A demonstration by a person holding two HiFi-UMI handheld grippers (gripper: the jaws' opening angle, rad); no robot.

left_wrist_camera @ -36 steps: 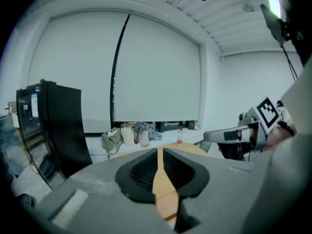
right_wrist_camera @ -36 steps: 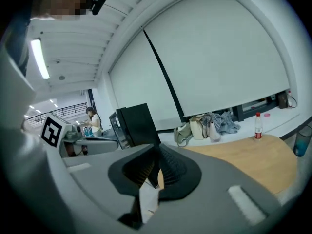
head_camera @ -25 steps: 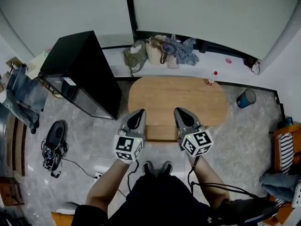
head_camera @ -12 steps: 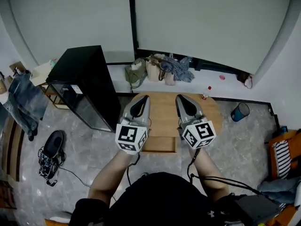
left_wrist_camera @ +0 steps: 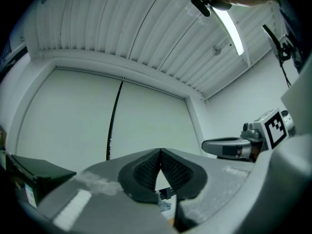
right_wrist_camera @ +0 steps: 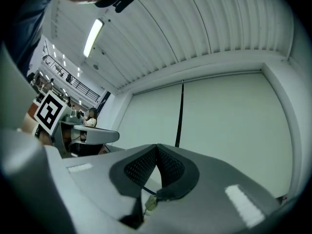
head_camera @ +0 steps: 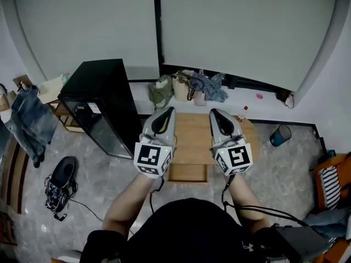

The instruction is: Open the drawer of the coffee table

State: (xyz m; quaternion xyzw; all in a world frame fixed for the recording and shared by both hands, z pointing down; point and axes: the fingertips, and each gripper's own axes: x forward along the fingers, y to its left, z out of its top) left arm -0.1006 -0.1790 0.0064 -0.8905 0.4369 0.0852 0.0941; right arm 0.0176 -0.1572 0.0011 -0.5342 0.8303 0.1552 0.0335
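Closest to the camera, at the bottom of the head view, the person's dark-clad torso (head_camera: 186, 229) and bare forearms (head_camera: 129, 201) reached forward. Each hand carried a gripper held well above the furniture below.

On the left, the left gripper (head_camera: 168, 110) had its jaws pressed together with nothing between them. Its own view showed the two ribbed pads (left_wrist_camera: 145, 172) meeting at the tip against the pale wall. On the right, the right gripper (head_camera: 215, 113) was likewise closed and empty, its pads touching at the tip in its own view. The two grippers ran side by side, apart, with their marker cubes (head_camera: 153, 158) toward the person.

Below and between them lay the coffee table (head_camera: 192, 136), a rounded wooden top on the grey tiled floor (head_camera: 274, 169). Its drawer (head_camera: 188, 172) stood pulled out from the table's near edge. It showed as a pale wooden rectangle between the two marker cubes, touched by neither gripper. A small bottle (head_camera: 241, 115) stood at the table's far right corner. A blue bin (head_camera: 279, 135) sat on the floor to the right of the table.

Left of the table stood a black cabinet (head_camera: 104, 92). Farther back, a low white ledge (head_camera: 263, 106) carried a cluster of bags (head_camera: 184, 86). Behind everything rose pale wall panels (head_camera: 236, 26) split by a dark vertical strip (head_camera: 158, 32).
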